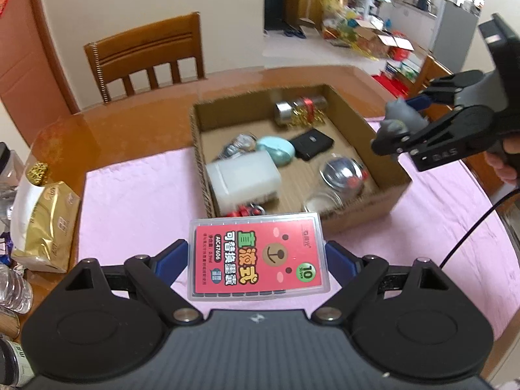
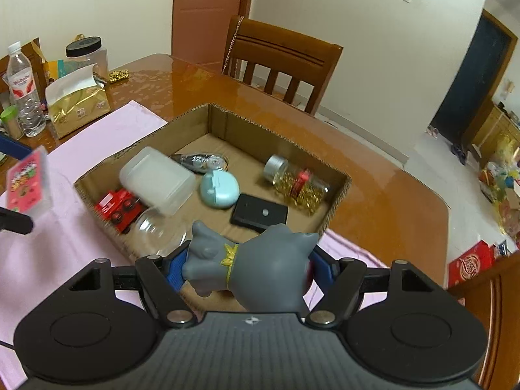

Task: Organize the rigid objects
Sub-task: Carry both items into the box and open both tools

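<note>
**Both claws loaded, box next**

In the left wrist view, lower centre, our left claw point(image 1: 258, 256) clamps the ink case point(image 1: 258, 256). At right, our right claw point(image 2: 248, 265) grips the cat point(image 2: 260, 269). We judge both need lowering into free spots in the box point(image 1: 395, 175).
</note>
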`<state>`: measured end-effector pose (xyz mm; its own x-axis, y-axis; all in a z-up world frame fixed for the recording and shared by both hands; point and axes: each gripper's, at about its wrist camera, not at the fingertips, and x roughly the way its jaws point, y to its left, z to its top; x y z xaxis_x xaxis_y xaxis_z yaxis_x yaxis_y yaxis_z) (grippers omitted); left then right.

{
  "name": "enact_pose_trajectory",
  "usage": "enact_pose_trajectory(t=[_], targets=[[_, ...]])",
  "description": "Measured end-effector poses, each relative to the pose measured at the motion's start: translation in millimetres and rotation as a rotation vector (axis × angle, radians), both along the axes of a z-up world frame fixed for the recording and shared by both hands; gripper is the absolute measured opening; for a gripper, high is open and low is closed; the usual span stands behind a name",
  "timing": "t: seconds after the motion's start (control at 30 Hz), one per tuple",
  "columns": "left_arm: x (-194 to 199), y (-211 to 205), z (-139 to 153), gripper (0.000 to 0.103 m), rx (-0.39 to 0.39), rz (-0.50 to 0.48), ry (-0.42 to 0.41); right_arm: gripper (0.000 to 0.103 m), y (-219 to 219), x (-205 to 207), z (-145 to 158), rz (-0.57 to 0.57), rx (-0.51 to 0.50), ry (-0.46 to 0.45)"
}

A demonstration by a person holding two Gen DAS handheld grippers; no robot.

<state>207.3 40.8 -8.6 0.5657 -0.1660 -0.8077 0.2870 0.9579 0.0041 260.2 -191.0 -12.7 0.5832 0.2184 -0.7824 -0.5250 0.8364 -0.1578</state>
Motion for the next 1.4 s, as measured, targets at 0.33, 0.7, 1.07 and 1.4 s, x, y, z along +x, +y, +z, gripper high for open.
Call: enact_pose_trajectory(t=[0.33, 0.7, 1.07, 1.4], targets=[[23.1, 3.4, 4.2, 0.089, 0.038, 0.048, -0.032, 0.094, 20.5, 59.5, -19.4, 0.063, -0.026, 0.018], [86.2, -12.4, 6.5, 0.089, 0.009, 0.024, -0.069, 0.103, 10.9, 51.3, -16.3, 0.046, -0.020, 0.008], [156.5, -51.2, -33.1, 0.090, -0.001, -0.005, -0.024, 0.103, -6.5, 34.0, -10.3, -0.029, -0.022, 0.021], [126.7, -40.2, -1.4, 0.098, 0.028, 0.082, -0.162, 0.103, -13.7, 21.1, -3.3, -0.118, -0.004, 0.029]])
